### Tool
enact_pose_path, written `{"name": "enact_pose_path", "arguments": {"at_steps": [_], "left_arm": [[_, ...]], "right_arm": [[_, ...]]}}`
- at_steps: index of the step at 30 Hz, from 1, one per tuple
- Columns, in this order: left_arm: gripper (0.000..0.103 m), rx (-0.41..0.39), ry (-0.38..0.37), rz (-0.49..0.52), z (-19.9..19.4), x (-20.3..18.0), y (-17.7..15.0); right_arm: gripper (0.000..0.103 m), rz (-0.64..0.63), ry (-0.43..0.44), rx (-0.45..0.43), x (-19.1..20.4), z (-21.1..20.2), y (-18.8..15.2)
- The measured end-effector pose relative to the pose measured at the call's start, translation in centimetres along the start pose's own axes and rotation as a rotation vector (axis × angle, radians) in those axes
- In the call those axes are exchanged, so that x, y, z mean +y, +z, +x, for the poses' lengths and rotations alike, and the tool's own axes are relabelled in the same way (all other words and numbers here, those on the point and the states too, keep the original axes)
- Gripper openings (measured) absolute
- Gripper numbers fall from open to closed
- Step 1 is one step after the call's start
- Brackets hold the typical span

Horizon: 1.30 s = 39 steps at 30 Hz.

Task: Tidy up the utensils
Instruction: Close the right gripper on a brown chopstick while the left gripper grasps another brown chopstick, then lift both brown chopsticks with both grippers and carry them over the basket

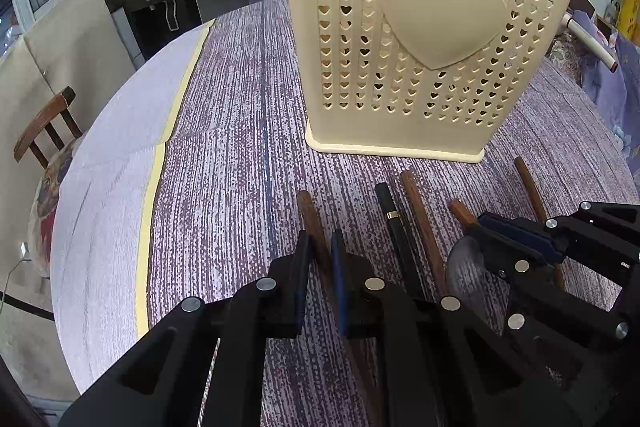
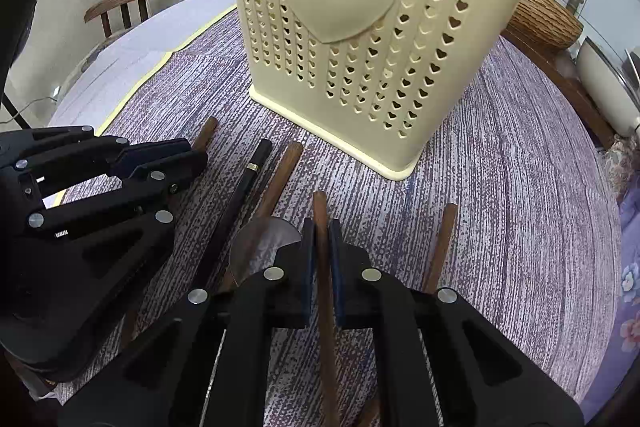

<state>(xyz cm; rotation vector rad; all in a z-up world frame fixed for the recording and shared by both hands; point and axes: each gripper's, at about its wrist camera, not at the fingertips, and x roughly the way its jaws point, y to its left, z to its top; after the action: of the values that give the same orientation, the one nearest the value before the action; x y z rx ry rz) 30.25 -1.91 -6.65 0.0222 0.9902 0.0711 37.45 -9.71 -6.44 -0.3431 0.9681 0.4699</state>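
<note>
On the purple woven tablecloth [image 1: 224,131], 5 utensils lie in front of the cream heart-perforated holder [image 1: 424,39]. From the left: the left gripper [image 1: 321,259] is closed on a brown wooden chopstick [image 1: 310,215]; next lie a black chopstick with a gold band [image 1: 390,207], another wooden handle [image 1: 416,203] and a metal spoon [image 1: 466,267]; then the right gripper [image 2: 322,255] clamps a wooden chopstick [image 2: 320,207]. They look light, stiff and smooth, so a mid-shaft grip should stop swivelling.
</note>
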Motion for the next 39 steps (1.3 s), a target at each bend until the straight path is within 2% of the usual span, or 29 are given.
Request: {"name": "enact_pose_path", "arguments": {"at_steps": [5, 10, 16, 30, 34, 39], "left_arm": [[0.011, 0.0, -0.004, -0.011, -0.1, 0.2, 0.0], [0.011, -0.005, -0.038, -0.032, -0.3, 0.5, -0.1], [0.01, -0.056, -0.073, -0.052, -2.3, 1.0, -0.6], [0.009, -0.258, -0.163, -0.094, -11.2, 3.1, 0.0], [0.009, -0.308, -0.184, -0.091, -13.5, 3.3, 0.0], [0.008, -0.335, -0.212, -0.101, -15.3, 3.6, -0.3]], "right_arm": [[0.008, 0.01, -0.003, -0.018, 0.0, -0.1, -0.2], [0.008, 0.034, 0.001, -0.03, -0.2, -0.3, -0.6], [0.008, 0.083, 0.038, -0.093, -1.0, -2.7, -1.2], [0.008, 0.224, 0.167, -0.379, -4.1, -15.2, -3.2], [0.008, 0.25, 0.192, -0.436, -4.7, -17.9, -3.6], [0.008, 0.268, 0.218, -0.481, -5.5, -20.6, -4.2]]}}
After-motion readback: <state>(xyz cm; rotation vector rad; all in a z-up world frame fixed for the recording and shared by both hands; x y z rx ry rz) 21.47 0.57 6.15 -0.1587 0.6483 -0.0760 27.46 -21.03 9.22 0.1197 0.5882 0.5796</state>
